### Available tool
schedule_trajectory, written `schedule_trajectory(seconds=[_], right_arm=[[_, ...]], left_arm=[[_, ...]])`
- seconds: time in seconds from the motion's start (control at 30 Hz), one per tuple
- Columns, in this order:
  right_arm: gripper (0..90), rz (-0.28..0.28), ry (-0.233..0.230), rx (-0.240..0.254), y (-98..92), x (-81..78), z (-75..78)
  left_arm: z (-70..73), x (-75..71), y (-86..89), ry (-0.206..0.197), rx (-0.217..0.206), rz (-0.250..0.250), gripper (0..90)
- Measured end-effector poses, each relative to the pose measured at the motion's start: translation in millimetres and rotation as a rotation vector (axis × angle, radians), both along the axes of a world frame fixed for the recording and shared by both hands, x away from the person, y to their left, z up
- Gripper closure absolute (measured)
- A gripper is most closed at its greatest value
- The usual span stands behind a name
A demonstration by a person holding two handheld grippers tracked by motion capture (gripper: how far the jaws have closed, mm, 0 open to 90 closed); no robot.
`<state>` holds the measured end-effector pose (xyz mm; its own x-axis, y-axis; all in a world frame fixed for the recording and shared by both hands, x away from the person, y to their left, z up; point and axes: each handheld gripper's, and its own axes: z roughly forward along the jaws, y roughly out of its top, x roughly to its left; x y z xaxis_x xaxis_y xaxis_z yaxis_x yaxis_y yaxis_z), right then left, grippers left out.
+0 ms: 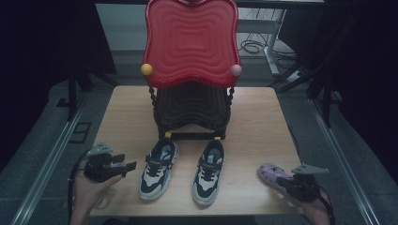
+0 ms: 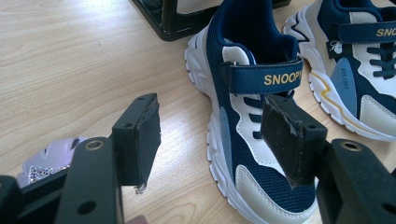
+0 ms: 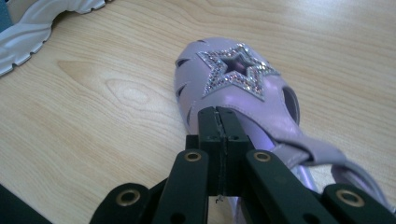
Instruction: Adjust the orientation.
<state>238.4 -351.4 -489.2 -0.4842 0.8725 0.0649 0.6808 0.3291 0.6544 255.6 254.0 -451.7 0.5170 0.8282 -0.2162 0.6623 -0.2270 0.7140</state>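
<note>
While clamped, right hand-held gripper (image 3: 219, 122) — lilac sandal (image 3: 236, 86)

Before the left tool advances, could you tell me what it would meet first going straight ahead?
Most likely the nearer navy-and-white Snoopy sneaker: the open left tool points at its side, though depth is hard to judge.

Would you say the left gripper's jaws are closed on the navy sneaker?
No, the left gripper stands open, its pads apart above the navy sneaker.
</note>
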Motion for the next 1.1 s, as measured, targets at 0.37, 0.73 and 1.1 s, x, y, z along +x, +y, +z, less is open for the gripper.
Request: schedule_trajectory(seconds=[0.37,0.73,1.1], right_arm=[[89.7,0.055,-0.006,0.016,12.6,0.2,4.3],[89.7,-0.004,-0.101,0.050,-17.1,-10.1,29.2],[89.7,-0.134,-0.037,0.056,-67.3,-2.8,6.1]], left_arm=[[0.8,-1.1,3.0,-0.003,-0.001,0.005,38.2],[0.3,-1.9,5.1,-0.003,-0.002,0.012,38.2],[-3.2,-0.2,3.0,0.007,0.007,0.007,38.2]])
